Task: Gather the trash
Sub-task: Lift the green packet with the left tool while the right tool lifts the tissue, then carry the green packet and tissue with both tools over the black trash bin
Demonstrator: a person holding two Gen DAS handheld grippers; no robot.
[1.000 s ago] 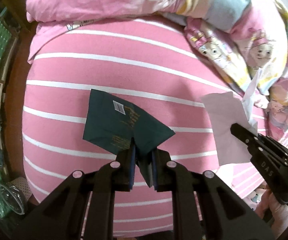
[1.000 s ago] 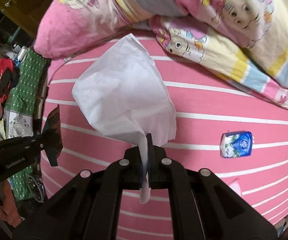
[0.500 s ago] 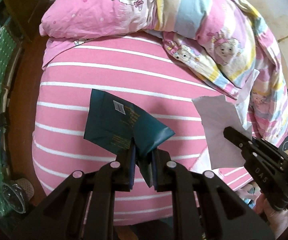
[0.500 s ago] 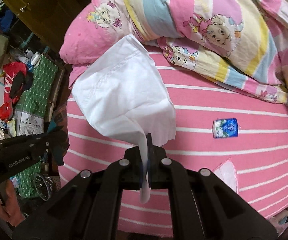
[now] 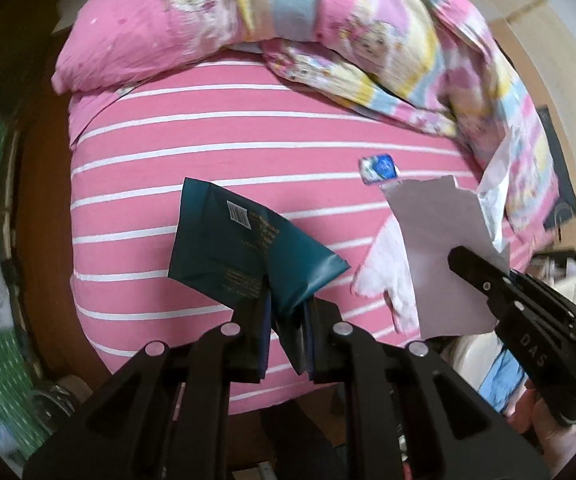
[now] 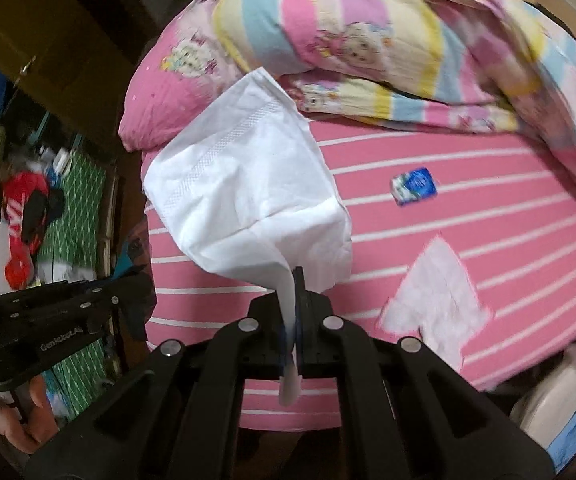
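Both jaws pinch trash: left a teal wrapper point(image 5: 248, 252), right a white tissue point(image 6: 248, 184); only right view shows red clutter point(image 6: 24, 216).

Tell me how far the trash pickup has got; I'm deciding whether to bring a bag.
Two pieces are in hand: the left claw grips a dark teal wrapper, the right claw a white tissue. Left on the bed: a small blue packet and a crumpled tissue.

On my right gripper point(image 5: 527, 312), seen at the right edge of the left wrist view, I read "DAS". My left gripper point(image 6: 72, 320), at the left of the right wrist view, carries "GenRobot.AI". The dark teal packet point(image 5: 244, 256) bears a barcode label and gold print, too small to read.
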